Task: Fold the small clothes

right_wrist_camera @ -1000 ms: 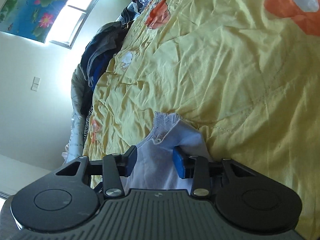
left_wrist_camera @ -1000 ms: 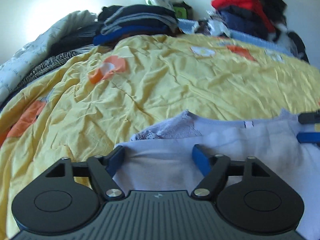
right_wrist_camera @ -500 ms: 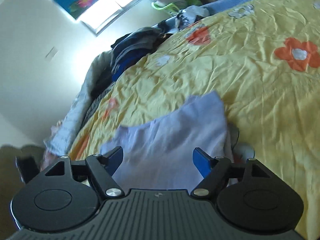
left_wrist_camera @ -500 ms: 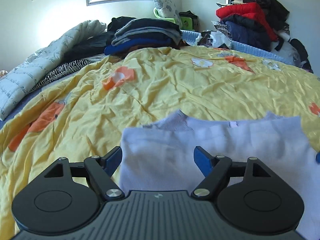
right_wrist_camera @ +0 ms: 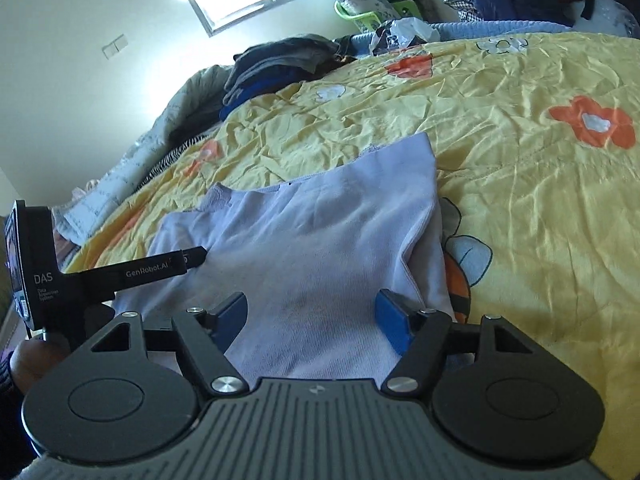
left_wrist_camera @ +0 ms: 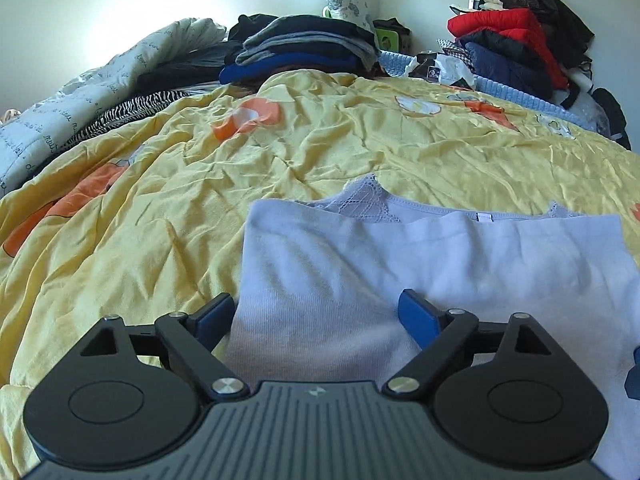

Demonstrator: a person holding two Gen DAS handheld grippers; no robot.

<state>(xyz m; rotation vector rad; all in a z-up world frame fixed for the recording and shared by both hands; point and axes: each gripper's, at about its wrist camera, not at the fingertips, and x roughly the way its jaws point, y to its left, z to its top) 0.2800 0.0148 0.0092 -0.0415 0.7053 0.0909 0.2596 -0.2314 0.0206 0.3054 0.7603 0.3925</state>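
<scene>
A pale lavender garment (left_wrist_camera: pixel 400 256) with lace trim lies folded flat on the yellow flowered bedspread (left_wrist_camera: pixel 280 152). My left gripper (left_wrist_camera: pixel 316 308) hovers over its near left edge. Its jaws are opening, the cloth lies under them, and the pads do not press it. My right gripper (right_wrist_camera: pixel 312 308) stands over the garment (right_wrist_camera: pixel 320 232) near its right side. Its jaws are closing a little, still wide apart and gripping nothing. The right wrist view shows the left gripper (right_wrist_camera: pixel 188 258) from the side, just above the cloth. A blue tip of the right gripper (left_wrist_camera: pixel 634 376) shows at the left view's edge.
A stack of folded dark clothes (left_wrist_camera: pixel 304 48) lies at the head of the bed. Red and dark jackets (left_wrist_camera: pixel 516 40) are piled at the back right. A grey printed quilt (left_wrist_camera: pixel 80 92) runs along the left side. A hand (right_wrist_camera: pixel 28 364) holds the left gripper.
The right gripper let go of the garment's corner, rolled back upright and drew away. The left gripper's jaws widened and it pulled back. The bunched cloth now lies flat and folded.
</scene>
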